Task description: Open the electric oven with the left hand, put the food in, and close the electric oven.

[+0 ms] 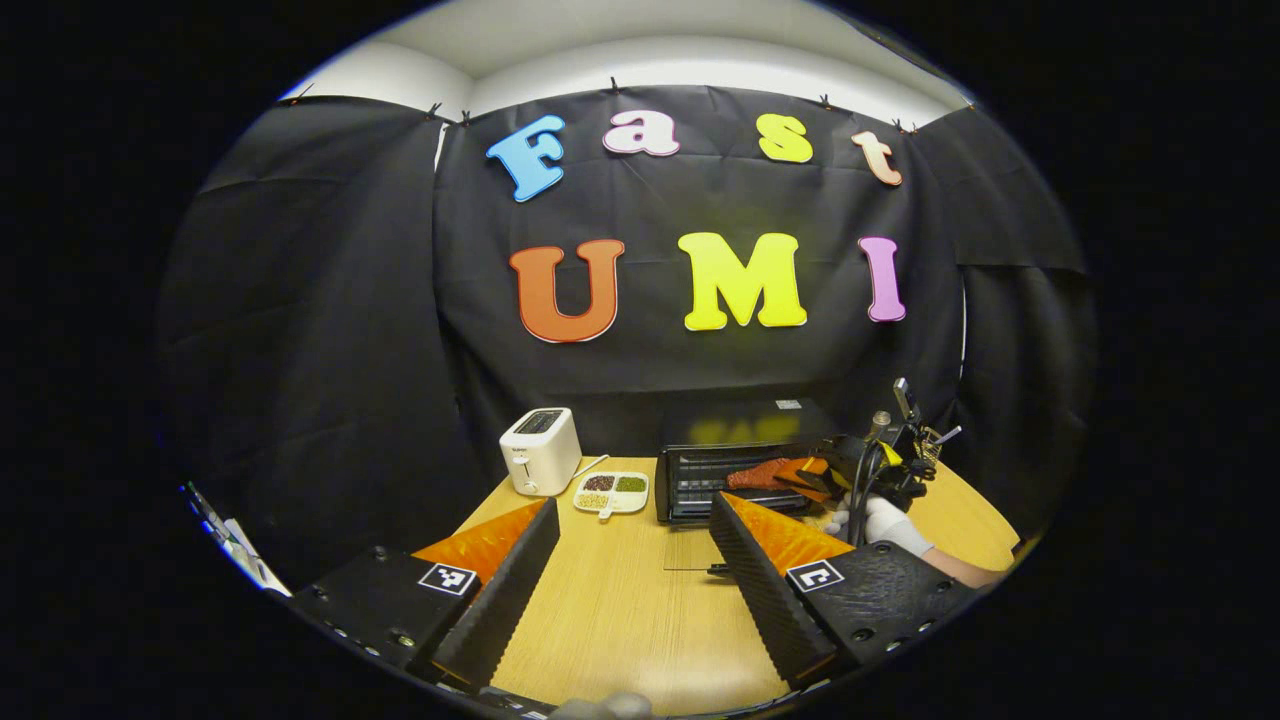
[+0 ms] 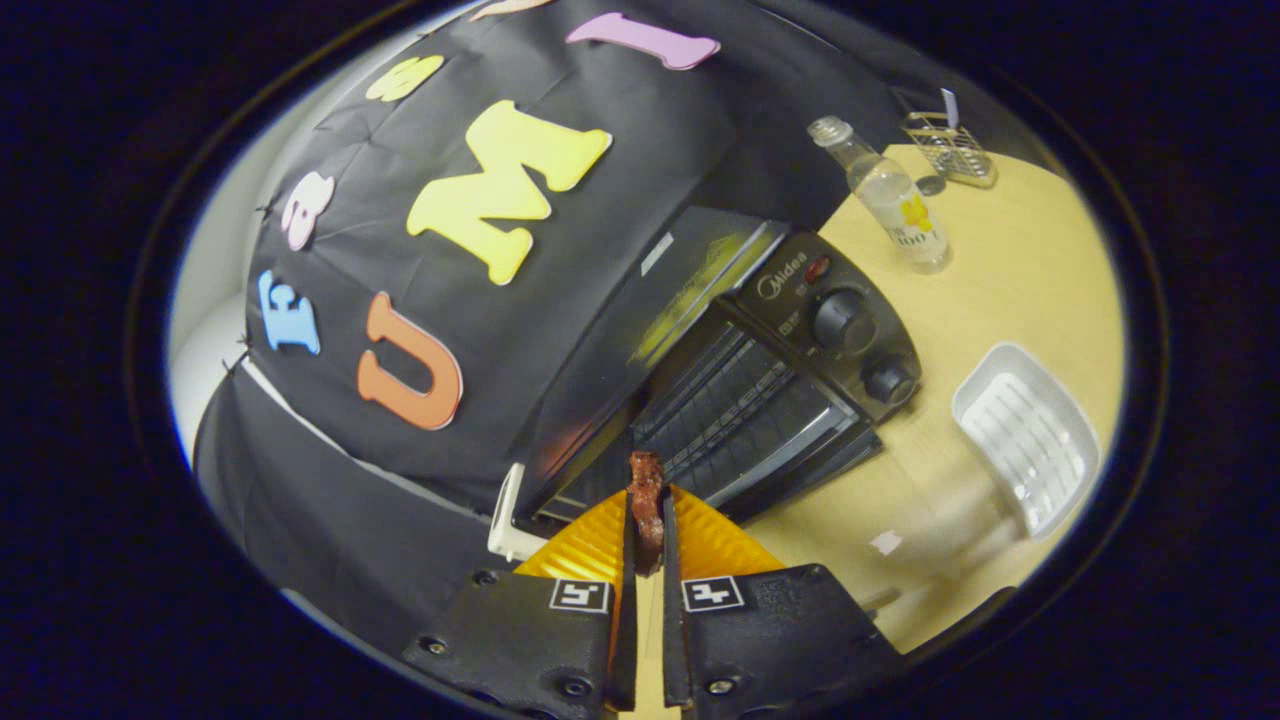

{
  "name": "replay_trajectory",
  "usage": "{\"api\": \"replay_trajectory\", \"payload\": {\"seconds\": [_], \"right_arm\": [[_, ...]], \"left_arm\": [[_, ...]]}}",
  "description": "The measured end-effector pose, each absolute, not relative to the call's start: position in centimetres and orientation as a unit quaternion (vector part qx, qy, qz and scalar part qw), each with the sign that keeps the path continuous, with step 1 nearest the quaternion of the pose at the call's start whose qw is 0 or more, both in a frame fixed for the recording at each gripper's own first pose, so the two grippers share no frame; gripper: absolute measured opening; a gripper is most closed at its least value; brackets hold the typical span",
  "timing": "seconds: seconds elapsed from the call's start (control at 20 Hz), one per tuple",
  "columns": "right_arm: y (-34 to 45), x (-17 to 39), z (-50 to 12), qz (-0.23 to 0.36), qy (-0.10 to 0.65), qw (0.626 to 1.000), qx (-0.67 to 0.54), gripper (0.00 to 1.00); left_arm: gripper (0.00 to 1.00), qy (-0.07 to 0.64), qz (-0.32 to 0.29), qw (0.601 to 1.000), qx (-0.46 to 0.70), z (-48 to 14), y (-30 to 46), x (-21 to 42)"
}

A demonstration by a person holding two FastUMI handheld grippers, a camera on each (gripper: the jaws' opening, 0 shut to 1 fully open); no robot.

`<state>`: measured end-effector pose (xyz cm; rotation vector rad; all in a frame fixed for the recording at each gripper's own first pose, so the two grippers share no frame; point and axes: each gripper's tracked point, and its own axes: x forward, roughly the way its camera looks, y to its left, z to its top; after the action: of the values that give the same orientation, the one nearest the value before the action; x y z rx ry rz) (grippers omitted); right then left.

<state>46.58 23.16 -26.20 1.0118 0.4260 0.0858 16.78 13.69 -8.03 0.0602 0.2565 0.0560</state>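
Observation:
The black electric oven (image 1: 742, 448) stands at the back of the wooden table with its glass door (image 1: 694, 550) folded down flat in front of it. A reddish-brown strip of food (image 1: 762, 473) hangs at the oven's mouth, and my right gripper (image 1: 806, 482), held by a gloved hand (image 1: 884, 520), is shut on it. In the right gripper view the food (image 2: 645, 475) sticks up between the closed fingers of my right gripper (image 2: 647, 520), just before the oven's wire rack (image 2: 735, 400). My left gripper (image 1: 633, 508) is open over the table, short of the door and holding nothing.
A white toaster (image 1: 540, 450) and a divided dish of grains (image 1: 612, 492) sit left of the oven. To the oven's right are a clear bottle (image 2: 886, 196), a wire holder (image 2: 950, 146) and a white plastic tray (image 2: 1030, 440). The oven's knobs (image 2: 842, 320) face the front.

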Motion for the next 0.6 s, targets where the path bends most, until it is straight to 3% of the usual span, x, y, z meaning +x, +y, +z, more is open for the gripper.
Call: {"api": "replay_trajectory", "payload": {"seconds": [0.6], "right_arm": [[24.1,54.4,-31.4,-0.075,0.11,0.774,0.619,0.13]], "left_arm": [[0.97,0.14,0.034,0.989,0.014,-9.5,18.0,18.5]]}}
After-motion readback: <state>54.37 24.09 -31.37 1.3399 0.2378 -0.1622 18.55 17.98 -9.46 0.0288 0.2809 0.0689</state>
